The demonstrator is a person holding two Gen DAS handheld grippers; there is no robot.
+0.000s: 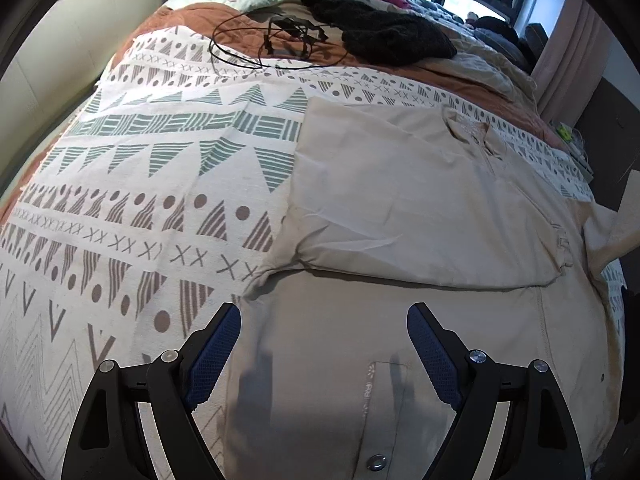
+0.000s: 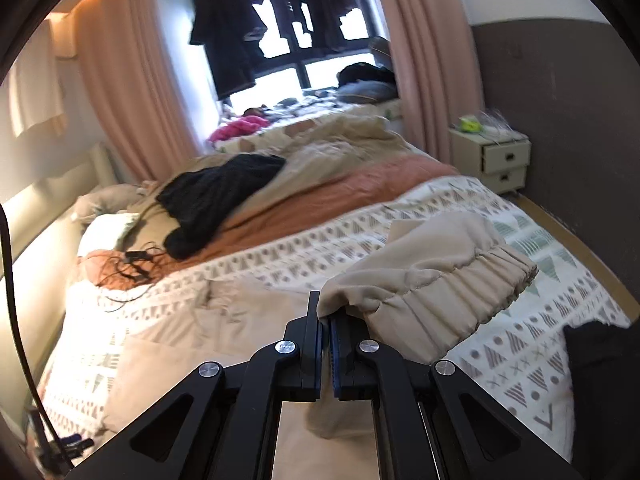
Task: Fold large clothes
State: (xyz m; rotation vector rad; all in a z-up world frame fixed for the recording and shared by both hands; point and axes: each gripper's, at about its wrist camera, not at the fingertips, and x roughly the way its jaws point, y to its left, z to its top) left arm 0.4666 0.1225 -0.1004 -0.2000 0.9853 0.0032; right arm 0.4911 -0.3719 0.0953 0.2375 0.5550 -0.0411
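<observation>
Between the right tongs (image 2: 325, 316), closed on its gathered cuff (image 2: 452, 284), hangs the beige garment (image 1: 400, 184); left tongs (image 1: 324, 320) hover open above it on the bed (image 1: 120, 184). Cloth looks light, soft, floppy; hems and seams seem the best holds.

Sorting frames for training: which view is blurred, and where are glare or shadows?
Right wrist view: bed smeared by motion, window and left wall blown out. Left wrist view: sharp, fisheye-bent, with the fingers' shadows on the beige shirt.

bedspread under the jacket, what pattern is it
White bedspread with rows of green and brown striped triangles, dots and crosses; clearest in the left wrist view.
</observation>
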